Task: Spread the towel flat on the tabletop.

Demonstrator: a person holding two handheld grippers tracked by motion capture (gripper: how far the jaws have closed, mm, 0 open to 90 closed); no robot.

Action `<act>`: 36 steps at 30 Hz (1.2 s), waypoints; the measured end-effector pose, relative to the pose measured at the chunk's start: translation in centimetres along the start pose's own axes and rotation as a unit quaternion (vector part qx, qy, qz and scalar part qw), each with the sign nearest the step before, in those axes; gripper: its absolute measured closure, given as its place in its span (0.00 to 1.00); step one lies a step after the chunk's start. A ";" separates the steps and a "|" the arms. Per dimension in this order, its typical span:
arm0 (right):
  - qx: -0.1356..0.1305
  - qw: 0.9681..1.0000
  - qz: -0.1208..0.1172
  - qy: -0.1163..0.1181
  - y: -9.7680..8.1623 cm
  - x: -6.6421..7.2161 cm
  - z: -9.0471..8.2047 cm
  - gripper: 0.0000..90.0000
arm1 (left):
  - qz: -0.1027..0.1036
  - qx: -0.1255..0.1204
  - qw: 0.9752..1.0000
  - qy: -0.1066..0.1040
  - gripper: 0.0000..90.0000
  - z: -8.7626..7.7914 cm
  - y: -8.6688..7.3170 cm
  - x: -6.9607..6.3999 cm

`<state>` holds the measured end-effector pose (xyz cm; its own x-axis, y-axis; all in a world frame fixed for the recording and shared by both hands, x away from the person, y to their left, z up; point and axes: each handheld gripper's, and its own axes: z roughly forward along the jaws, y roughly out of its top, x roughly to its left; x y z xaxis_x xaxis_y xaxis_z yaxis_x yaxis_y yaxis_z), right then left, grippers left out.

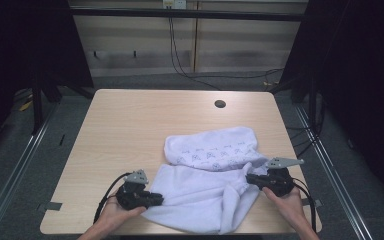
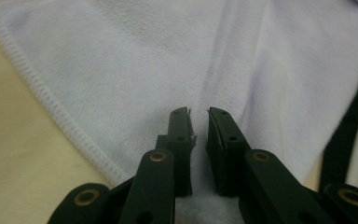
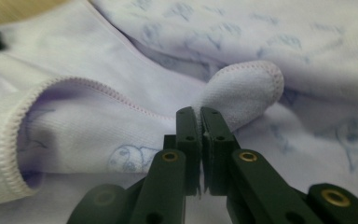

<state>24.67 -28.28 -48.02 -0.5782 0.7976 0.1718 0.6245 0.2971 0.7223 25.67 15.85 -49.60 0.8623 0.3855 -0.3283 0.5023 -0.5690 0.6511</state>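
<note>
Both forearms are seen entering from the near edge — the left hand-held gripper (image 1: 156, 200) pointed inward with jaws narrowly parted, the right hand-held gripper (image 1: 248, 178) likewise turned inward, jaws nearly closed.

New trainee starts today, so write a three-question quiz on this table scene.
1. True or false: the cloth lies on the near half of the table.
2. What shows in the table top near its far edge? A) a round hole B) a cup C) a pen
3. Fill in: the jaws of the right hand-held gripper stand nearly ___.

Key: 1 true; 2 A; 3 shut.
</note>
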 end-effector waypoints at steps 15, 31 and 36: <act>-0.034 0.997 0.047 -0.057 0.4 -1.4 -1.9 0.59 | -0.036 -0.079 0.994 0.073 0.82 -1.2 2.8 6.5; -0.014 0.996 0.056 -0.063 1.4 -2.4 2.3 0.51 | -0.022 -0.060 0.997 0.045 0.74 1.2 3.4 7.6; 0.000 0.997 0.042 -0.057 1.2 -1.8 2.4 0.53 | -0.010 -0.042 0.998 0.038 0.98 1.1 3.2 7.1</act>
<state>27.73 -28.15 -49.07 -0.4606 0.8741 0.1540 0.6685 0.2275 0.7081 33.46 15.95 -50.53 0.8430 0.4526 -0.2907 0.5095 -0.4985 0.7014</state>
